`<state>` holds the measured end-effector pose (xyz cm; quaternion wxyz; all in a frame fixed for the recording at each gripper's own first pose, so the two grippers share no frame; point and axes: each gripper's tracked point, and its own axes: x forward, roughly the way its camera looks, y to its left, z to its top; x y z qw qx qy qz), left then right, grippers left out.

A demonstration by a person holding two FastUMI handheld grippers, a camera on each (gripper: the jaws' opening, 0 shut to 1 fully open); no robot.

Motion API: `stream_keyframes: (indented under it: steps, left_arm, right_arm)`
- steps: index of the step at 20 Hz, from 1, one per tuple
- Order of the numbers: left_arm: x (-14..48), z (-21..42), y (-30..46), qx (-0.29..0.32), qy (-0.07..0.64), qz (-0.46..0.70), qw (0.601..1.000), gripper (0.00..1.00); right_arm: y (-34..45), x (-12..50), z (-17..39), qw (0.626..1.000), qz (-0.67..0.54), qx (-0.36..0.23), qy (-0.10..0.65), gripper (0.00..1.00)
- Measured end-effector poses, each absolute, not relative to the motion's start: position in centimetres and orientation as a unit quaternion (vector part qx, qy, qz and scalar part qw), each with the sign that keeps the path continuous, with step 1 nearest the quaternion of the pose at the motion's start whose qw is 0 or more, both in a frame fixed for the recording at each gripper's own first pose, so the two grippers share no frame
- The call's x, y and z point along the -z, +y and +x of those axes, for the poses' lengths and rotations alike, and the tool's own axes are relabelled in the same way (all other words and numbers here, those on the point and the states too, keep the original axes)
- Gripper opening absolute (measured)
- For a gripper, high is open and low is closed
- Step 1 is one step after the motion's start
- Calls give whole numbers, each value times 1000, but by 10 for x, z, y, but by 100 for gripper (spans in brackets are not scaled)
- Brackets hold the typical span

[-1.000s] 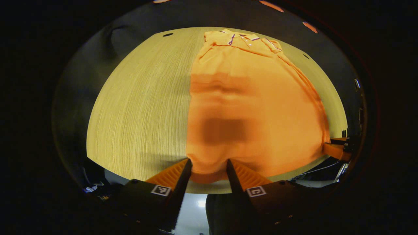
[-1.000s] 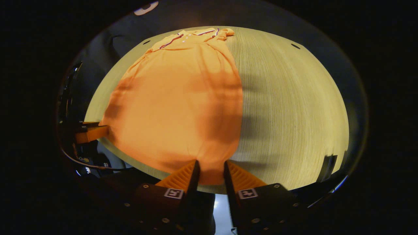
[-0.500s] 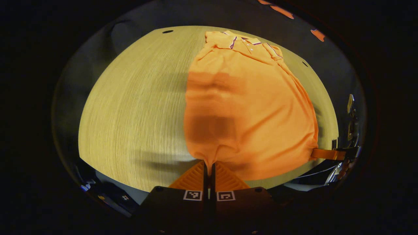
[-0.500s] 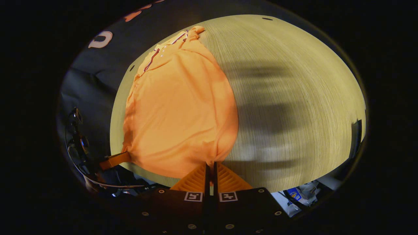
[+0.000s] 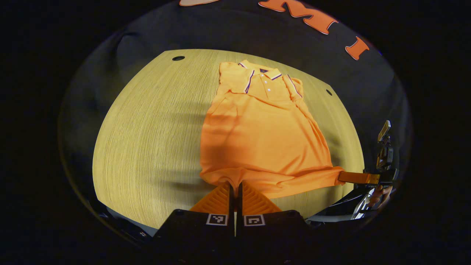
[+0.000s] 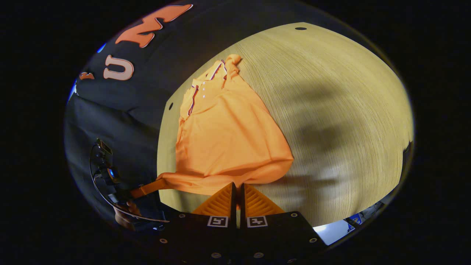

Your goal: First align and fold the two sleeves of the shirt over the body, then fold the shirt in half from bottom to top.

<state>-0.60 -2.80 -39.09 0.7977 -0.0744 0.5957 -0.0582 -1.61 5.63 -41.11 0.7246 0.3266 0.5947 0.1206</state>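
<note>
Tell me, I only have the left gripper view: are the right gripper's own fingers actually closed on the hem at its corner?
Observer: Yes. In the right gripper view the right gripper has its fingers together on the shirt's bottom hem.
Operator: Anything on the table beyond that side of the shirt?
Observer: The table there carries just broad shadows.
Operator: Can you see my left gripper from there?
Observer: Yes, the left gripper meets the hem's other corner, with a hand under it.
</note>
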Motion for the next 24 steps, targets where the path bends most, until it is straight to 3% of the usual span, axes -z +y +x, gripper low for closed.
stream_keyframes:
  steps: [14, 24]
  left_arm:
    - [374, 194, -25, 104, 541, -90, 830, 2]
    - [428, 327, -7, 92, 534, -52, 839, 1]
  right_arm:
    - [55, 387, 166, 769, 334, -102, 535, 4]
    - [75, 434, 292, 769, 322, -71, 547, 4]
